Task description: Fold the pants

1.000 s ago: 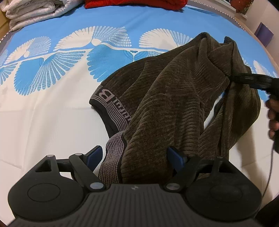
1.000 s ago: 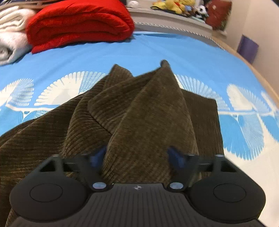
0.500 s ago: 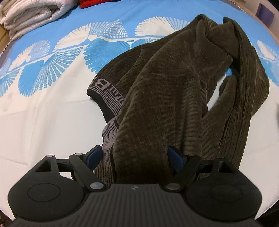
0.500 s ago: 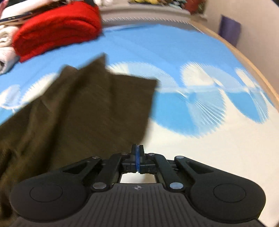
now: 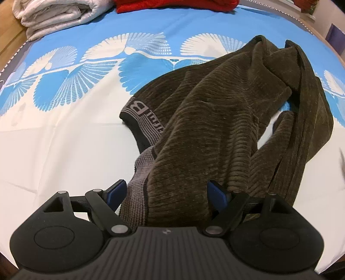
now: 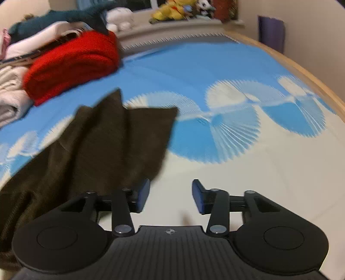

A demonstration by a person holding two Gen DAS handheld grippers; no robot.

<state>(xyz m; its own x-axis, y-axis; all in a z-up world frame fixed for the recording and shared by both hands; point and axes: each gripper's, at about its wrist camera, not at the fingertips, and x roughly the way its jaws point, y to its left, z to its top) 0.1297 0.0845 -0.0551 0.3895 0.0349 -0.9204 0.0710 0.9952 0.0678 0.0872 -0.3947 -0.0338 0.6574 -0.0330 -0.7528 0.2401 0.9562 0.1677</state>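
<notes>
Brown ribbed pants (image 5: 215,120), crumpled, lie on the bed (image 5: 54,150), whose sheet is blue with white fan motifs at the far part and plain white nearer.

- Pants, left wrist view: heaped from centre toward 2 o'clock. Grey waistband (image 5: 146,120) with woven lettering is exposed at centre, curving down toward 6 o'clock. One leg is bunched in folds at 1 o'clock; another hangs in a long fold at 3 o'clock.
- Pants, right wrist view (image 6: 90,155): spread from 7 o'clock up to 11 o'clock, one squared leg end at about 12 o'clock. Picture blurred; rib texture not legible.
- Left tool (image 5: 166,193): blue-padded fingers spread wide, with waistband cloth lying between them. The pads are apart and do not pinch the fabric.
- Right tool (image 6: 170,193): fingers parted, nothing between them but white sheet. The pants' edge sits just beside the finger at 9 o'clock; contact cannot be told.
- Red folded blanket (image 6: 71,66): far end of the bed, 10 o'clock in the right view.
- White folded towels (image 5: 56,15): 11 o'clock in the left view, beside the red blanket.
- Soft toys (image 6: 172,10): on the ledge beyond the bed, 12 o'clock, right view.
</notes>
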